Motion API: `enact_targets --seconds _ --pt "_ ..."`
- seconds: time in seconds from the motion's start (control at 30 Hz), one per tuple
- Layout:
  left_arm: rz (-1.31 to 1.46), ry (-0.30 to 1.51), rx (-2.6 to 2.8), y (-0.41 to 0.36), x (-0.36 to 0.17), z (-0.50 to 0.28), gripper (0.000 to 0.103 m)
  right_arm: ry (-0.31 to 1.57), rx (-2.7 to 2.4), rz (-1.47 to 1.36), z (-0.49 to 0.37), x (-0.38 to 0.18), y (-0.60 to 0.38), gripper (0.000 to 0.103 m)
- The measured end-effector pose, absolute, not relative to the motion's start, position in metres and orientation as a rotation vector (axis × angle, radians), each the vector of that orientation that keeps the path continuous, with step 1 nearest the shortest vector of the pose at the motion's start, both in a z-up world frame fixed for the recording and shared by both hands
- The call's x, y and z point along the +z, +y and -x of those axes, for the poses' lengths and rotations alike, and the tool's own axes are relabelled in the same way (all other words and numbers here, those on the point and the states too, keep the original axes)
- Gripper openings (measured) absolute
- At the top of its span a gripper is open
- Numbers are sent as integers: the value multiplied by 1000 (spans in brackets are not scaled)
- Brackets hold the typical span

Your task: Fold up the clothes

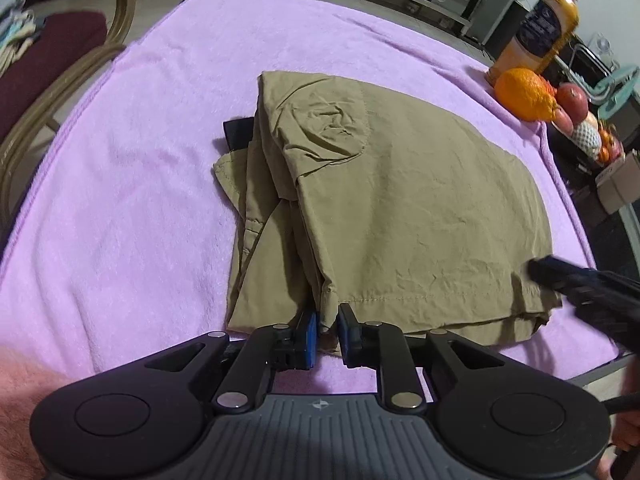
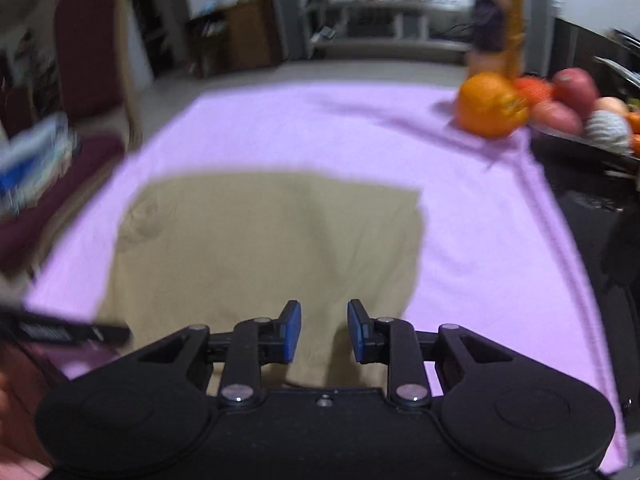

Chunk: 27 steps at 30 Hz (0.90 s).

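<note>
A khaki garment [image 1: 400, 200] lies folded in layers on a lilac towel [image 1: 140, 160]; a black piece [image 1: 238, 132] sticks out at its far left edge. My left gripper [image 1: 328, 330] is at the near hem, with a corner of the hem in the narrow gap between its blue pads, which do not press on it. In the blurred right wrist view my right gripper [image 2: 324, 332] hovers open over the garment's [image 2: 260, 248] near edge, nothing between its pads. One dark finger [image 1: 560, 280] of the right gripper shows over the garment's right corner.
An orange [image 1: 524, 94], a juice bottle [image 1: 544, 28] and a tray of apples [image 1: 572, 98] stand at the towel's far right corner. A chair with a maroon cushion [image 1: 52, 52] is beyond the left edge. Bare towel [image 2: 480, 220] lies to the left and right of the garment.
</note>
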<state>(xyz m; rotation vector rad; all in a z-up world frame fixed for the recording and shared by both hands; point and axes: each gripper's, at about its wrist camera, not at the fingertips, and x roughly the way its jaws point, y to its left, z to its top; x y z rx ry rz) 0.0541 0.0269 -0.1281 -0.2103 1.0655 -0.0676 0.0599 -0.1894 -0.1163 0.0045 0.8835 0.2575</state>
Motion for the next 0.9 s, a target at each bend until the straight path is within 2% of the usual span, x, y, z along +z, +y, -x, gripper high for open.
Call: enact_targets --seconds 0.23,0.37,0.4,0.47,0.53,0.6,0.63,0.73,0.83,0.9 --pt "190 860 22 43 -75 -13 20 916 259 -9 -51 -137 -194 25" --pt "140 779 -10 24 -59 -24 20 898 269 -27 -48 -138 -196 25" --pt "112 772 -22 16 -60 -31 20 894 271 -25 -47 -138 -196 25" --pt "36 781 -49 -1 -72 -45 27 895 273 -37 -49 -137 -199 25" --pt "-34 808 -62 -16 -88 -59 27 899 274 -50 -51 -137 -201 25" --pt "-83 918 -16 -16 -119 -74 26 901 272 -61 -51 -137 -202 25" --pt "-105 963 7 -13 -133 -78 28 907 266 -62 -51 -135 -202 25" --pt "-110 952 0 -3 -137 -70 30 926 248 -67 -50 -130 -201 25" --pt "-75 952 -3 3 -138 -68 30 906 263 -183 -52 -111 -204 9" --pt "-73 952 -3 3 -139 -69 30 871 293 -246 -56 -99 -201 9"
